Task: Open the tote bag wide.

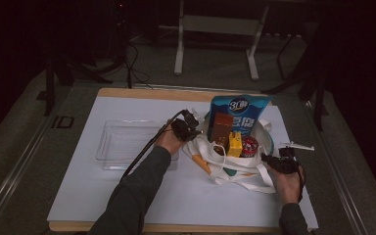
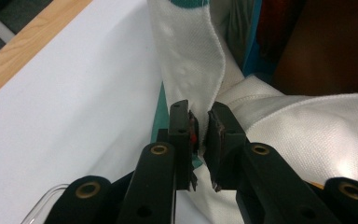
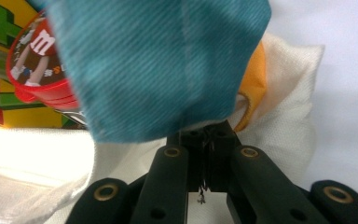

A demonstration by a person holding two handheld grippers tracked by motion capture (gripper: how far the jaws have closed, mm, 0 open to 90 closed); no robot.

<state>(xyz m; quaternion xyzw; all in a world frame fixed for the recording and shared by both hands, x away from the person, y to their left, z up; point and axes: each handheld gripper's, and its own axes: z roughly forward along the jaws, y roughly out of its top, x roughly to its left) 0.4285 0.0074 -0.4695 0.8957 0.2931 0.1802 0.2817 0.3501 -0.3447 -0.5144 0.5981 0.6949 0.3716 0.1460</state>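
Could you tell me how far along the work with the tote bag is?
Done: nothing yet; the clear tray lies bare. In hand: left gripper and right gripper each pinch the tote bag rim. Left, probably: moving the blue pouch, brown box and red tub out.

The room is dim, and its far end falls into near darkness. A grey floor (image 1: pixel 210 63) spreads behind the desk (image 1: pixel 127 92), whose light wooden edge shows around a large white sheet (image 1: pixel 103 196) that covers most of its top. Beyond it stands a pale metal frame (image 1: pixel 218 24) on two legs with flat feet. Dark cables (image 1: pixel 134 68) trail across the floor at the left, near black stands (image 1: pixel 51 83). More dark legs (image 1: pixel 318 98) rise at the right.
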